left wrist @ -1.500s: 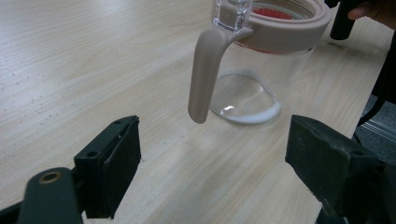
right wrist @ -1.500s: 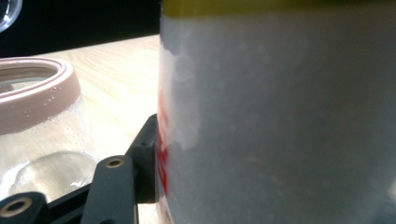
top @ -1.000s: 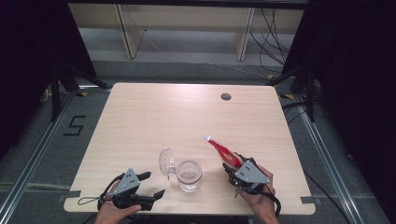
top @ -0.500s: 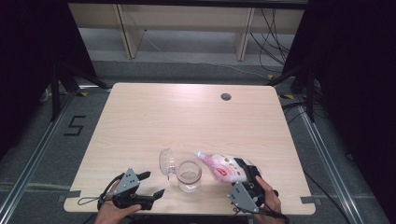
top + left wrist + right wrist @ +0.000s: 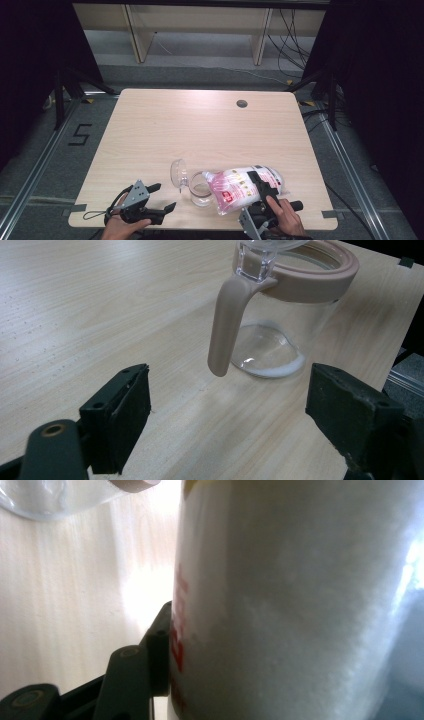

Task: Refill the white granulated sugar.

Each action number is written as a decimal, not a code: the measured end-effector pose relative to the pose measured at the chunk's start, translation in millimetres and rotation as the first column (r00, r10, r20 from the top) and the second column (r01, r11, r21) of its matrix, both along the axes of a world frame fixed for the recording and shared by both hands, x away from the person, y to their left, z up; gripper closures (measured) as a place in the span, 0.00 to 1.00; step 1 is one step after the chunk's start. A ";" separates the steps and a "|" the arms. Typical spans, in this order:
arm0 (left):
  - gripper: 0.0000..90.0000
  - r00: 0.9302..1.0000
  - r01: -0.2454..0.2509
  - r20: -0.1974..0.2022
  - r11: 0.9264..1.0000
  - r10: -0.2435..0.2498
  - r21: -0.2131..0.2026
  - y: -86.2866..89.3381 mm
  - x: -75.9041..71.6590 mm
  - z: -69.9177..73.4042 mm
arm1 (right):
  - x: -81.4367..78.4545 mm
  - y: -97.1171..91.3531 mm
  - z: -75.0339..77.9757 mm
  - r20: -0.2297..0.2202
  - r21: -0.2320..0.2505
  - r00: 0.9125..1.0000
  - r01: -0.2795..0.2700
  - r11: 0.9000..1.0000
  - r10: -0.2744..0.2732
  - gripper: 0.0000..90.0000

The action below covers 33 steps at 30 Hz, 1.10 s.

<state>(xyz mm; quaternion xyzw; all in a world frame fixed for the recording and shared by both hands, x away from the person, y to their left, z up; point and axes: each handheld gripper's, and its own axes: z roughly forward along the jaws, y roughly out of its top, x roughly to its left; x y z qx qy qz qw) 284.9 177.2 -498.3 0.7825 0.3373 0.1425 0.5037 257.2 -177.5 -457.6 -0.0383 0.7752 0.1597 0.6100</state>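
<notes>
Pouring step in hand: right gripper clamps the white bag, tilted toward the glass jug near the table's front edge. Left gripper rests open beside it. Next move, judged: tip the bag's mouth over the jug's rim.

floor: taped "5" | bag: red label print, too small to read

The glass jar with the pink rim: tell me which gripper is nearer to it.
Right. The right gripper holds the white bag tilted with its mouth at the glass jar rim, just beside it. The left gripper waits open, short of the jar's handle, touching nothing.
</notes>
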 end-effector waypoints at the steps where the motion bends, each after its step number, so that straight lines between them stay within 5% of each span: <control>1: 0.20 1.000 -0.001 0.000 1.000 0.001 0.002 -0.1 -0.2 0.2 | 0.6 1.3 0.9 0.025 -0.043 0.999 -0.020 0.999 0.021 0.53; 5: 0.20 1.000 0.011 0.007 1.000 -0.011 0.018 -0.1 -0.6 0.8 | -1.6 5.0 -0.7 0.060 -0.127 0.998 -0.011 0.992 0.019 0.53; 7: 0.20 1.000 0.010 0.004 1.000 -0.010 0.012 -0.6 -0.4 0.1 | -1.1 7.0 -0.8 0.082 -0.195 0.996 -0.013 0.981 0.030 0.53; 8: 0.20 1.000 0.010 0.002 1.000 -0.010 0.011 -0.6 -0.2 0.0 | -2.2 7.1 -4.0 0.081 -0.180 0.997 0.002 0.984 0.013 0.53; 9: 0.20 1.000 0.008 0.002 1.000 -0.008 0.007 -0.7 -0.1 -0.2 | -1.9 8.2 -1.5 0.099 -0.231 0.995 -0.009 0.973 0.033 0.54; 12: 0.20 1.000 0.000 -0.002 1.000 0.000 -0.001 -0.9 0.0 -0.5 | -4.1 8.5 -1.8 0.104 -0.236 0.994 0.003 0.972 0.022 0.54; 15: 0.19 1.000 0.012 0.004 1.000 -0.012 0.014 0.2 0.9 -0.1 | -1.0 8.8 0.3 0.155 -0.323 0.983 -0.045 0.945 0.099 0.54; 18: 0.19 1.000 0.006 -0.001 1.000 -0.006 0.017 -0.3 0.4 -0.1 | -1.0 8.4 0.5 0.152 -0.324 0.985 -0.032 0.945 0.085 0.54; 19: 0.19 1.000 0.006 -0.002 1.000 -0.006 0.016 -0.5 0.3 -0.2 | -0.5 9.2 3.4 0.153 -0.348 0.984 -0.033 0.937 0.092 0.54; 22: 0.19 1.000 0.005 -0.001 1.000 -0.005 0.019 -0.5 0.2 -0.3 | 0.1 7.6 -0.9 0.157 -0.343 0.985 -0.009 0.939 0.067 0.54; 28: 0.19 1.000 0.006 -0.002 1.000 -0.006 0.017 -0.7 0.0 -0.1 | 3.9 10.7 1.5 0.173 -0.410 0.979 -0.025 0.912 0.104 0.54; 33: 0.19 1.000 0.005 0.000 1.000 -0.005 0.019 -0.3 0.2 -0.3 | 4.9 12.5 2.0 0.174 -0.400 0.979 -0.025 0.916 0.103 0.55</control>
